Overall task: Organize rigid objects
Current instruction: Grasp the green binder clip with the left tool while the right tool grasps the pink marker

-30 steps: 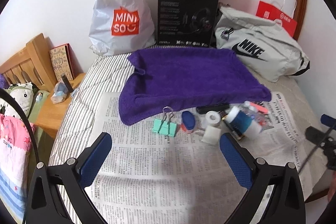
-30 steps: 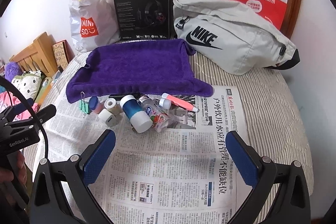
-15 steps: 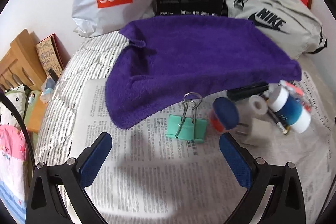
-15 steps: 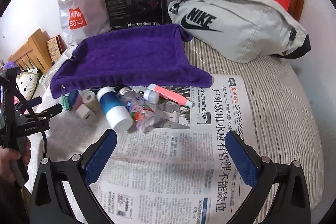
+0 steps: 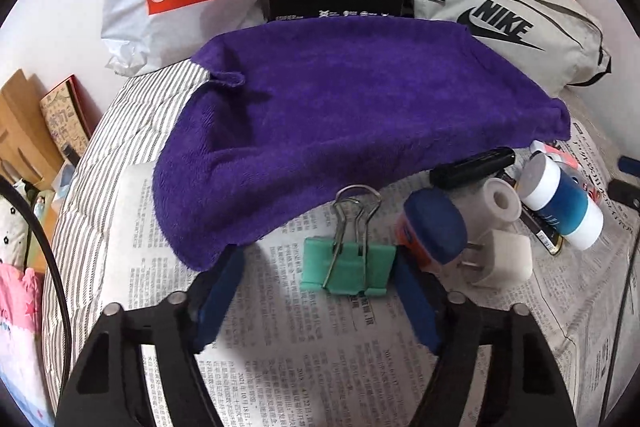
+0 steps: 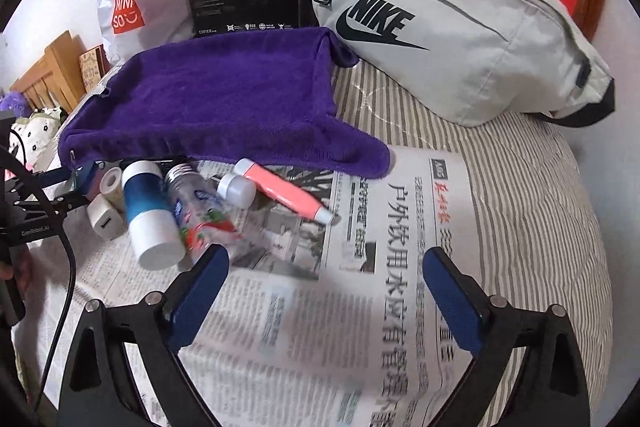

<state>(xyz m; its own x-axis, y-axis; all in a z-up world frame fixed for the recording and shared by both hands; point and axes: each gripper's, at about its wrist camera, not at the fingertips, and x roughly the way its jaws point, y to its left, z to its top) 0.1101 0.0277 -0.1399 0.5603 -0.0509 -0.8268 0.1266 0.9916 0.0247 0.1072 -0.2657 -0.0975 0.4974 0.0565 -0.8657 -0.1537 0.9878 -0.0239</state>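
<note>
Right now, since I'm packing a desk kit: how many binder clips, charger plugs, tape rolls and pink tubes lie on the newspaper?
Binder clip: 1
Charger plug: 1
Tape roll: 1
Pink tube: 1
Total: 4

Bare newspaper (image 6: 304,339) lies open nearside; the purple towel (image 5: 340,107) and bags block behind.

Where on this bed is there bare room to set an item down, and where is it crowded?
Free: the purple towel, and the newspaper between the pink tube and the striped bedding. Crowded: the towel's front edge, from the green binder clip to the blue-and-white bottle.
</note>
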